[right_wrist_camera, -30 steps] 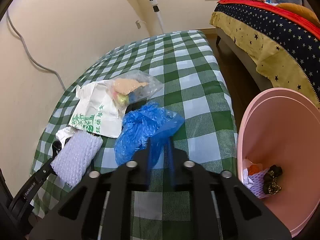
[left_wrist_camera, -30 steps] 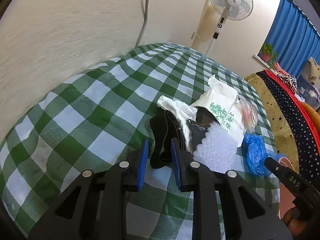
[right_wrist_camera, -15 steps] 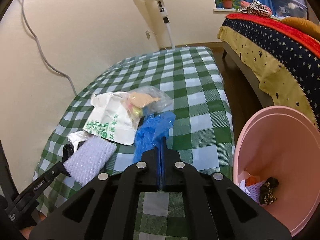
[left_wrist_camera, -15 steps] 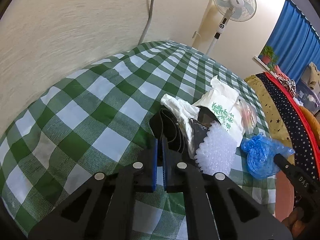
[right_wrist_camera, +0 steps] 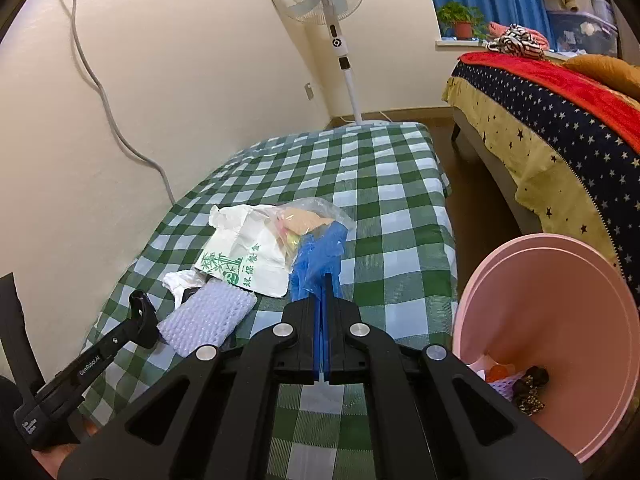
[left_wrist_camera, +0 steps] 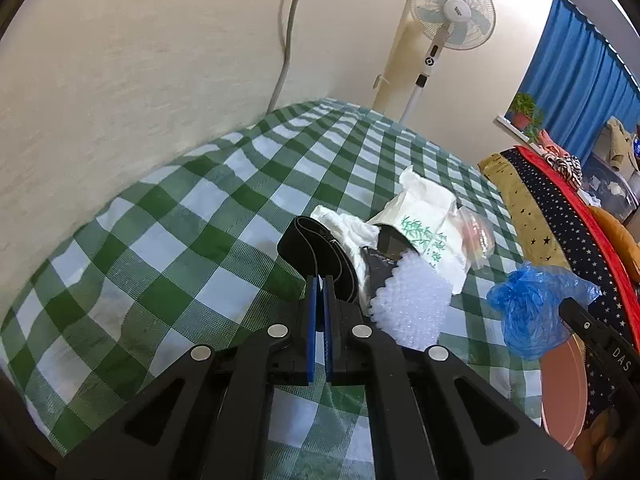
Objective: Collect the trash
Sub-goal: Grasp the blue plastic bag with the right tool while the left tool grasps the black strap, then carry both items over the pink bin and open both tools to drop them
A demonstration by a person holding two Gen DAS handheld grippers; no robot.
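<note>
- Since the pink bin (right_wrist_camera: 560,300) stands off the table edge, below and to the right of the right claw (right_wrist_camera: 324,280), letting go too early would drop the trash on the floor or on the checked cloth (right_wrist_camera: 360,168).
- Just ahead and left of that claw lies the white paper bag (right_wrist_camera: 240,256). The blue plastic bag (right_wrist_camera: 320,252) is clamped in the fully closed jaws, and its loose film could snag the paper bag and drag it along.
- The left claw (left_wrist_camera: 319,280) is closed tight, and the near edge of the black band (left_wrist_camera: 308,236) looks pinched at its tips. So thin a bite may slip, or may tug the bubble wrap (left_wrist_camera: 408,304) just to the right.
</note>
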